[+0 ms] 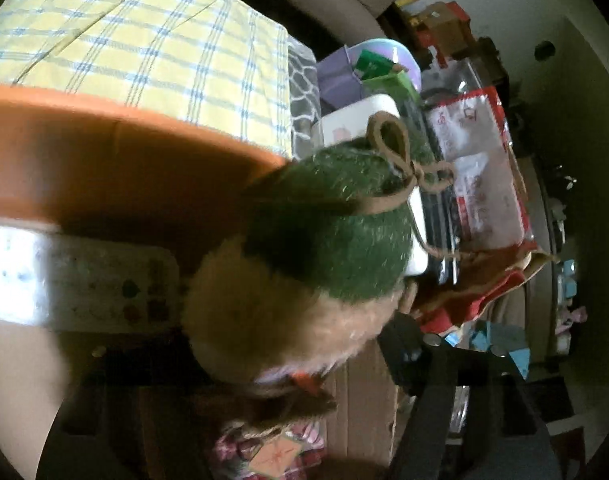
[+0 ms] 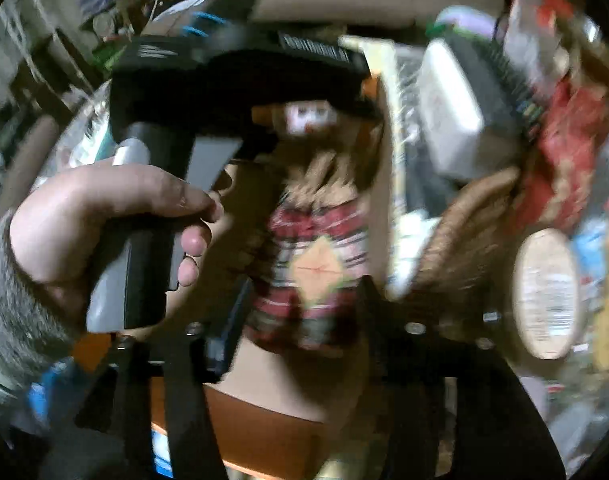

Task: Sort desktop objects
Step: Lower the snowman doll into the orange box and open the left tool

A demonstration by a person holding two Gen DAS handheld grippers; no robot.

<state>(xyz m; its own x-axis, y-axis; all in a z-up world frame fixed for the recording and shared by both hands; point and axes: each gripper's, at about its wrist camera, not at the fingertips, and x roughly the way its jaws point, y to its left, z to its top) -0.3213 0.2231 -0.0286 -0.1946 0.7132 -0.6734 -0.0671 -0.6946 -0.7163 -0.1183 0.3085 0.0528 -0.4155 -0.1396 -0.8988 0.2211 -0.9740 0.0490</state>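
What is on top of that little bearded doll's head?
A fuzzy green hat tied with a brown cord bow. In the right wrist view the other gripper's black body covers the hat, leaving only the doll below.
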